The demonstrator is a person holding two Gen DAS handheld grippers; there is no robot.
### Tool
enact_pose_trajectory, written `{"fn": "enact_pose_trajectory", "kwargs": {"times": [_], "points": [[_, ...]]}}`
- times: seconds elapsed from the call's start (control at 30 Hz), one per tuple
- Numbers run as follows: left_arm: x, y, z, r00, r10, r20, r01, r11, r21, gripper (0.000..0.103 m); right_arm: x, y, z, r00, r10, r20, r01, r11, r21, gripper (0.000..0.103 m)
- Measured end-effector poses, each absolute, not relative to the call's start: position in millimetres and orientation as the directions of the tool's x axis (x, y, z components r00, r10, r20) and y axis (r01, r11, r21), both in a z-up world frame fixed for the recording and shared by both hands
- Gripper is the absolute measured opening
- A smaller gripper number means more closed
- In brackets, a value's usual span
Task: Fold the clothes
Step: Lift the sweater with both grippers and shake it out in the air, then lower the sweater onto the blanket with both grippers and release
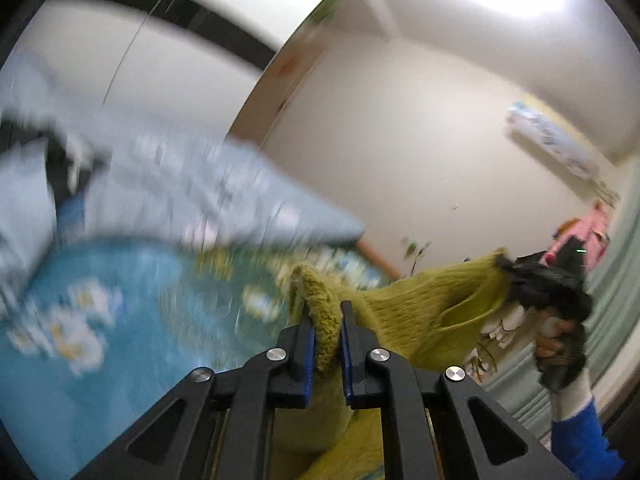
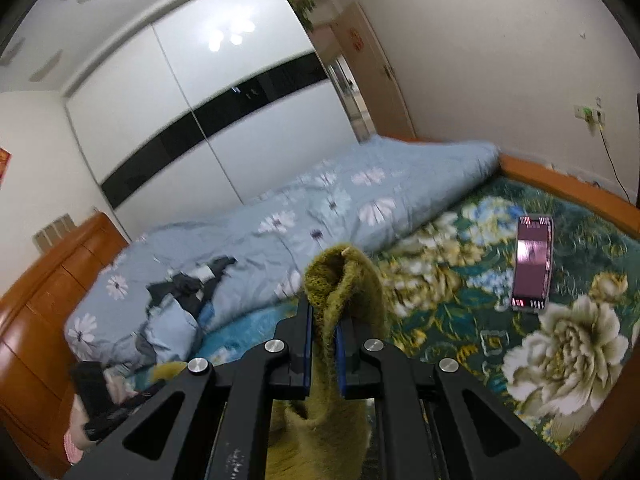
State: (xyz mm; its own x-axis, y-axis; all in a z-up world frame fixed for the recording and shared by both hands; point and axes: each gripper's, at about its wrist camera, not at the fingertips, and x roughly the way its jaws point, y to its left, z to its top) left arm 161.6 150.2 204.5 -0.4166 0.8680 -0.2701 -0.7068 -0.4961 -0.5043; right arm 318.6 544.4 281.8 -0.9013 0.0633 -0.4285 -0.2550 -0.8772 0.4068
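Observation:
An olive-green knitted garment (image 1: 432, 308) hangs stretched above the bed. My left gripper (image 1: 327, 320) is shut on one thick edge of it. From there the knit runs to the right, where the other gripper (image 1: 548, 280), held by a hand, pinches its far end. In the right wrist view my right gripper (image 2: 324, 316) is shut on a bunched fold of the same garment (image 2: 344, 276), which sticks up between the blue pads and drops below them. The left wrist view is blurred on its left side.
A pale blue flowered duvet (image 2: 320, 212) is heaped along the bed's far side, dark clothes (image 2: 192, 284) lying on it. A phone (image 2: 534, 262) lies on the floral bedspread (image 2: 460, 292). An orange wooden bed frame (image 2: 560, 176) edges the bed; a wardrobe (image 2: 200, 112) stands behind.

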Motion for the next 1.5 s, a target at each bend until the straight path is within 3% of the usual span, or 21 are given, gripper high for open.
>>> {"fn": "enact_pose_trajectory", "kwargs": {"times": [0.17,0.3,0.43,0.53,0.67,0.87,1.1,1.13,1.23,1.37,1.5], "points": [[229,101,276,-0.477,0.868,-0.136,-0.799,-0.493,-0.344,0.011,342,537,319,-0.944,0.026,-0.328,-0.171,-0.889,0.424,0.009],[265,61,304,-0.536,0.842,-0.065,-0.808,-0.533,-0.252,0.011,349,527,352,-0.966,-0.015,-0.257,-0.097,-0.905,0.415,0.009],[253,35,293,-0.590,0.806,-0.050,-0.772,-0.581,-0.257,0.011,321,511,378,-0.969,-0.034,-0.245,-0.061,-0.928,0.367,0.009],[219,25,253,-0.630,0.769,-0.105,-0.711,-0.626,-0.320,0.012,270,494,377,-0.951,-0.052,-0.303,-0.053,-0.943,0.329,0.009],[162,25,169,-0.678,0.676,-0.289,-0.566,-0.730,-0.382,0.012,176,474,318,-0.879,-0.075,-0.472,-0.086,-0.947,0.310,0.009],[106,30,34,-0.562,0.594,-0.576,-0.371,-0.803,-0.467,0.012,78,462,164,-0.702,-0.141,-0.698,-0.161,-0.923,0.349,0.009],[107,16,-3,-0.504,0.651,-0.567,-0.322,-0.751,-0.576,0.015,89,493,70,-0.613,-0.163,-0.773,-0.240,-0.894,0.379,0.009],[107,14,-1,-0.499,0.663,-0.558,-0.318,-0.739,-0.594,0.019,94,498,61,-0.607,-0.169,-0.776,-0.246,-0.889,0.386,0.009],[108,4,7,-0.499,0.684,-0.532,-0.312,-0.715,-0.626,0.045,119,503,46,-0.610,-0.212,-0.764,-0.233,-0.873,0.428,0.009],[108,-9,29,-0.538,0.669,-0.512,-0.333,-0.727,-0.601,0.057,164,497,34,-0.623,-0.280,-0.730,-0.155,-0.871,0.466,0.009],[83,2,47,-0.537,0.676,-0.505,-0.371,-0.727,-0.578,0.063,196,486,21,-0.604,-0.300,-0.738,-0.136,-0.874,0.467,0.009]]}}
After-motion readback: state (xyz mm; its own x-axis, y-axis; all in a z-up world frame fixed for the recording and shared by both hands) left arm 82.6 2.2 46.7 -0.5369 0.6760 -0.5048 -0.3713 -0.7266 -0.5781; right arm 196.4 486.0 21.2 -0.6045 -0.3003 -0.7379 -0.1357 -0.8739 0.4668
